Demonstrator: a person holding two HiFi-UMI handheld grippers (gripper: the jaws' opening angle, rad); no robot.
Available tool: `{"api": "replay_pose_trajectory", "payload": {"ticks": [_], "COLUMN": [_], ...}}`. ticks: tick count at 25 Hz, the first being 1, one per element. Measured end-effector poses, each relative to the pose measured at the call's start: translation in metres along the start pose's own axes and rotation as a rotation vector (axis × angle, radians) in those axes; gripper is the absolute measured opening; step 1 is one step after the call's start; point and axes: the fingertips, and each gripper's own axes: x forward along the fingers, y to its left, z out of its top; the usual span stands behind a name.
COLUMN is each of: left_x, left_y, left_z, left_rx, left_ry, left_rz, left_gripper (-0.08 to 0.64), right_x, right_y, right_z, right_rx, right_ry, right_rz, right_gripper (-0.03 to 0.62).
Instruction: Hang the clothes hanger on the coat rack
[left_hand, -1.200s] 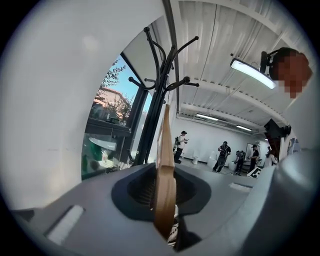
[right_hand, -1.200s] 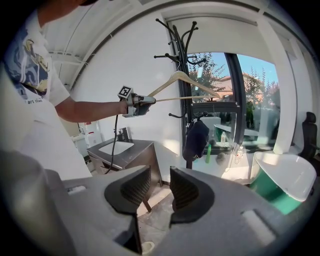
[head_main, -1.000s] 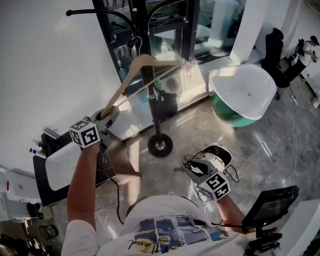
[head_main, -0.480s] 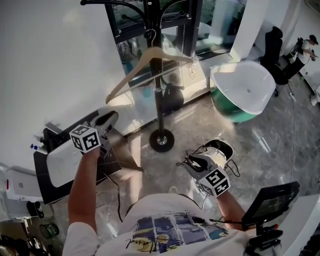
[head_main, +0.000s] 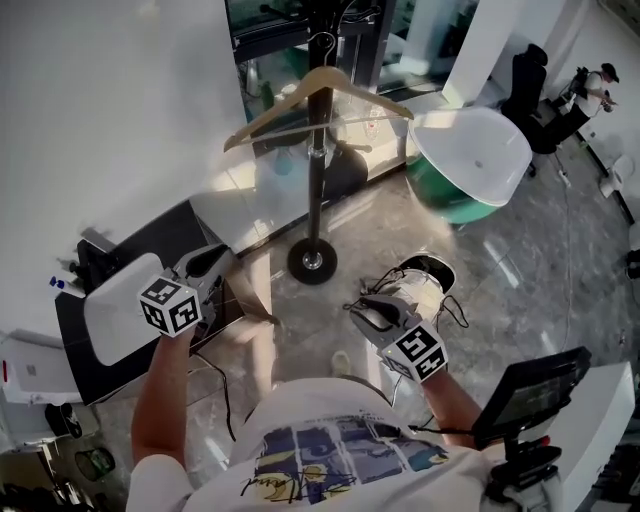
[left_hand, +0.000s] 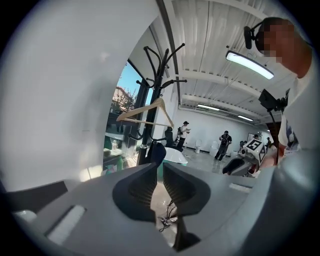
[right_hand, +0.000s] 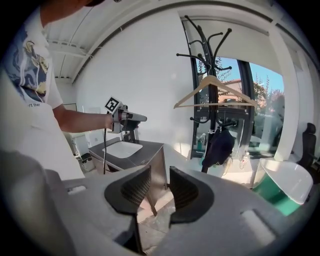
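Head view tells the change plainly: a second ago my left gripper had the hanger by one end, raised against the rack. Half a second ago I had already let go and the hanger hung by itself. Now I have drawn the left gripper further back and lower, so it sits over the near corner of the table, well apart from the hanger.

I judge from this that the hanging is done. The hanger's hook is over the rack close to the pole, though I cannot tell which arm carries it. Its bar lies roughly level, with one end a little lower. Nothing of mine touches it.

Left gripper view shows my jaws with only a narrow gap, closing, and nothing between them; past them I see floor and a bit of cable. The hanger is up and ahead in that view, high on the rack, above the line my gripper points along.

My right gripper is low by my hip over the floor, jaws moderately apart and empty. From its view the hanger is up to the right, far off, with the left gripper out to the left over the table.

What remains, as I read it, is only to check the hanger stays put; it looks settled, but a hook seated shallowly could slip.
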Motion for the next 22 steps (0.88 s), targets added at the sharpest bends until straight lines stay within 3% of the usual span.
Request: {"api": "replay_pose_trajectory", "payload": {"ticks": [5, 12, 14, 22], "left_x": [-0.037, -0.086, -0.096, -0.132], "left_y": [-0.038, -0.101, -0.116, -0.158], "left_z": [-0.011, -0.036, -0.049, -0.067], "left_rx": [-0.013, 0.070, 0.068, 0.030], "left_ry": [0.000, 0.008, 0.042, 0.091], "left_rz": [-0.061, -0.158, -0.190, -0.291], "left_gripper": [0.025, 0.003, 0.003, 0.002], "right_x": [0.005, 0.016, 0.013, 0.009], "right_y": [0.030, 0.081, 0.093, 0.141], "right_z": [0.026, 0.046, 0.051, 0.063], "right_rx": [-0.028, -0.064, -0.065, -0.060], "right_ry": [-0.033, -0.089, -0.116, -0.149], "right_rz": [-0.029, -0.054, -0.072, -0.094], "right_gripper": [0.109, 0.043, 0.004, 0.002]}}
